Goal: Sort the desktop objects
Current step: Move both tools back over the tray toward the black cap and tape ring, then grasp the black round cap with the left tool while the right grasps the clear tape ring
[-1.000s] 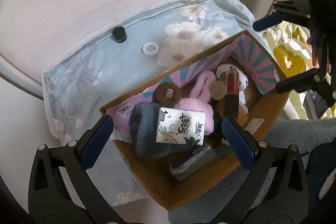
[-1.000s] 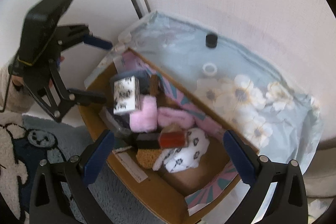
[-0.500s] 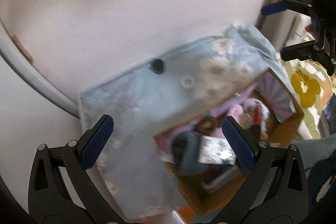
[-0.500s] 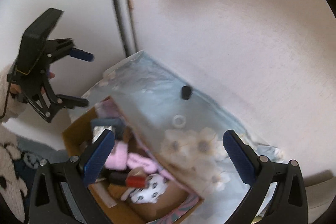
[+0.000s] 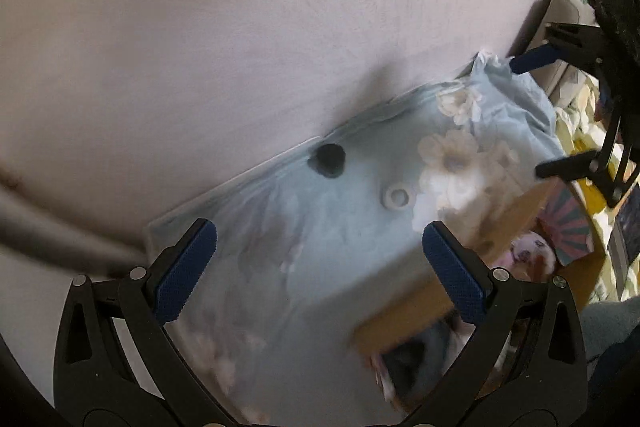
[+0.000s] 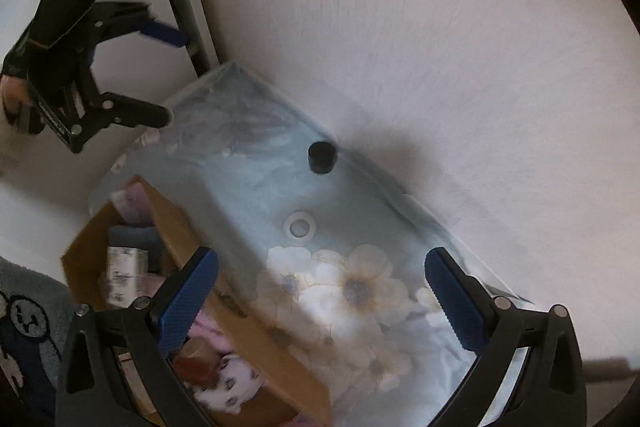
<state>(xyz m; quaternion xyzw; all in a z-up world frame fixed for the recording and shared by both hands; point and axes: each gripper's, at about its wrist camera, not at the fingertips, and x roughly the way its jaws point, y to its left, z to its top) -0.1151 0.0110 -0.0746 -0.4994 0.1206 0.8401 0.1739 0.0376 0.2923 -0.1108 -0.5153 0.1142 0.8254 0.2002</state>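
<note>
- Pale plastered wall behind, meeting a low surface draped in a light-blue floral cloth.
- On the cloth, near the wall: a small black cap upright, and a white ring lying flat a little nearer, the two set apart.
- At the cloth's near edge: an open cardboard box crowded with soft pink things, a printed tissue pack and a spotted white cloth item.
- Left gripper: fingers spread wide, nothing between them, aimed at bare cloth just short of cap and ring.
- Right gripper: likewise spread and empty, hovering over the printed flowers.
- Key relation: ring and cap both lie ahead of each claw, roughly on the line between the fingers; ring nearer than cap in both views. Neither has a long axis to align with, both being round.
- Judging which hand is nearer: hard to call; ring sits slightly closer to centre in the right view.
- Left view alone: box off to the right, contents blurred, right tool visible high at the right edge.
- Right view alone: box interior legible, plus the left tool at upper left, equally open, gripped by a hand.
</note>
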